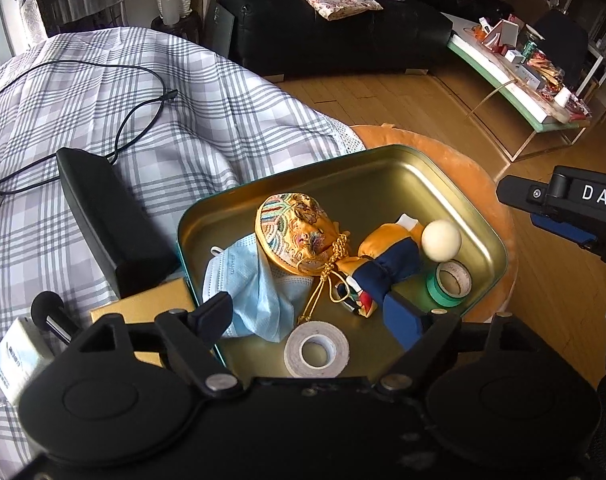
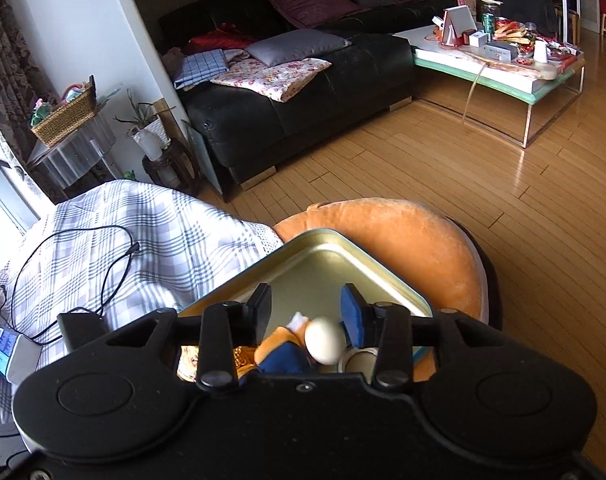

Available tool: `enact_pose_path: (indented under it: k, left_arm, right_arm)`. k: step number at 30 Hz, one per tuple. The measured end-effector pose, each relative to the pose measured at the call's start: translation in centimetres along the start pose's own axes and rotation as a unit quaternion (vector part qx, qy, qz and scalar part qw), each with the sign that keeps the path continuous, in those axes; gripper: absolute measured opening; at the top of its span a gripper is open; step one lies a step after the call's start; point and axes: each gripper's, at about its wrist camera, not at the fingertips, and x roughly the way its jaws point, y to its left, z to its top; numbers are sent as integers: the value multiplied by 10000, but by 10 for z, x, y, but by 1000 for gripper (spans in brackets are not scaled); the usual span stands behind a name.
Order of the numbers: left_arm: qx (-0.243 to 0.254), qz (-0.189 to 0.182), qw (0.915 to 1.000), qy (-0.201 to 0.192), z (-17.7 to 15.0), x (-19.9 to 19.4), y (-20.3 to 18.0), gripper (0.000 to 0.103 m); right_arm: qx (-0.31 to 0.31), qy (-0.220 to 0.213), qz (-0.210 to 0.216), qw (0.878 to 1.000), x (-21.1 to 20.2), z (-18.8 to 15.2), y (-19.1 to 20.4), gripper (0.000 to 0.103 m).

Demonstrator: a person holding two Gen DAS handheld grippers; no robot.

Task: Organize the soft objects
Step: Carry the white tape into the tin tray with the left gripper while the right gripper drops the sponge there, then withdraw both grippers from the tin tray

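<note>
Living room with wood floor, orange cushion [image 1: 495, 184] carrying metal tin [image 1: 383, 168]. Inside: cloth doll [image 1: 383, 272], embroidered pouch [image 1: 291, 232], face mask [image 1: 247, 284], tape rolls. Left fingers [image 1: 315, 316] spread wide, empty; right fingers [image 2: 307, 308] parted above doll, gripping nothing. Probably release step; next, fetching another soft item.

Sunlit wooden floor [image 2: 383, 168], black sofa [image 2: 295, 92], cluttered coffee table [image 2: 503, 76]
</note>
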Motion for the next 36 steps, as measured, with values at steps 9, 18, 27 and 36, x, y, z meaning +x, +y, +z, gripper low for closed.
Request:
enact_pose_path:
  k: [9, 18, 27, 36]
  left_arm:
    - [-143, 71, 9999, 13, -6, -2, 9, 88]
    - [-313, 177, 9991, -219, -17, -19, 20, 97]
    - [-578, 650, 9943, -612, -34, -48, 43, 103]
    - [-847, 1229, 9835, -1019, -58, -87, 88, 103]
  right_arm:
    - [-142, 87, 38, 9999, -1, -5, 7, 43]
    - [-371, 50, 147, 9992, -10, -10, 23, 43]
    - [-554, -159, 273, 9980, -30, -17, 45, 53]
    - [-787, -308, 519, 9951, -46, -30, 71, 63]
